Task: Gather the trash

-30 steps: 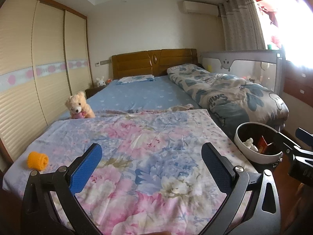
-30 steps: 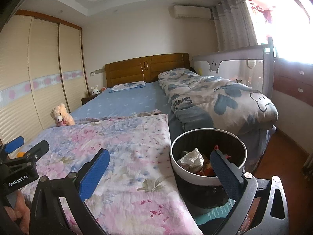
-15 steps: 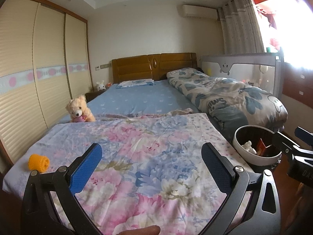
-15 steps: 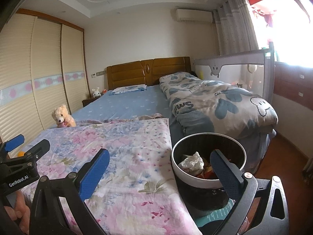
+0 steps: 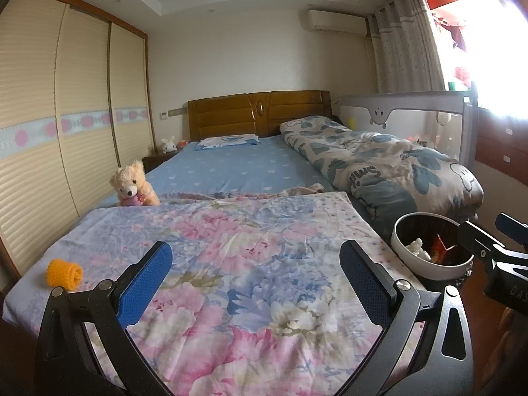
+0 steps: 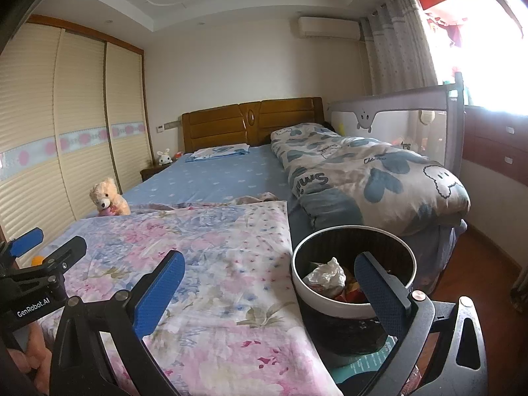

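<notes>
1. Floral pink-and-blue bedding [image 5: 250, 264] fills the left wrist view, spread over the foot of a bed with a wooden headboard [image 5: 259, 112]. The left gripper [image 5: 255, 280] hangs over it, jaws wide and empty. An orange knitted roll [image 5: 64, 273] lies near the bedding's left edge; a teddy bear [image 5: 132, 184] sits farther back.
2. From the right wrist, the right gripper [image 6: 269, 292] is spread wide, empty, over the bedding's edge. The trash bin [image 6: 330, 300] stands on the floor just beside the bed, holding crumpled paper [image 6: 325, 274] and wrappers.

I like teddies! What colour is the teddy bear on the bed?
The teddy bear is cream, best seen in the left wrist view.
</notes>
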Motion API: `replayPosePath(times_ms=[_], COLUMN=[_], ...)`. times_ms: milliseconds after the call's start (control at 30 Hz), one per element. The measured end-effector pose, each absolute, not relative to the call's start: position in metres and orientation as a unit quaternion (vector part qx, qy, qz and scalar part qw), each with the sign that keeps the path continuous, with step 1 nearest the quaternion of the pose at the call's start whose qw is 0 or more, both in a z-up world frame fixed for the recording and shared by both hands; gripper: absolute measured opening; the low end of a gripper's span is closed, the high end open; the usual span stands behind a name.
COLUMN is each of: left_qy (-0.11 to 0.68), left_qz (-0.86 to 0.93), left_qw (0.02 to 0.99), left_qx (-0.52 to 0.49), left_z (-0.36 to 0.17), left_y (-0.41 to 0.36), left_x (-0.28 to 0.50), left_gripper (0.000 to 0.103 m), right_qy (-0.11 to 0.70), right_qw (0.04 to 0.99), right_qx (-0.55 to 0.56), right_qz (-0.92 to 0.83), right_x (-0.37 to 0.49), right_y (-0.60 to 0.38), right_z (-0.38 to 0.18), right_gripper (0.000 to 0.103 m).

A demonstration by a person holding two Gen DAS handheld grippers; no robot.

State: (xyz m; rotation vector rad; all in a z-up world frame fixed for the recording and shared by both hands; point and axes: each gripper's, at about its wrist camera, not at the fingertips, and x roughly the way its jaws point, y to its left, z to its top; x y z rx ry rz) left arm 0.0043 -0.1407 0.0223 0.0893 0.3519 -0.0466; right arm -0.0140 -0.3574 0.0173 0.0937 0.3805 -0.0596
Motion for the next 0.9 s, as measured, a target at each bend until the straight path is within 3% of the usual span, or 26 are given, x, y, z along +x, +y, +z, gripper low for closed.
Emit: replayPosePath(times_ms=[900], left_qy=[0.178], left_qz=[-0.029], left_qw=[0.983], left_qx=[0.042], left_z=[0.0187], left_y=[-0.1427], left_x=[0.0039], left_gripper=[0.103], right_qy=[0.188], right_qw=[0.981], right_qx=[0.045], right_qz=[-0.030], right_x=[-0.0154], right_y=[-0.3548], right_z=[0.0190], right_gripper=[0.103])
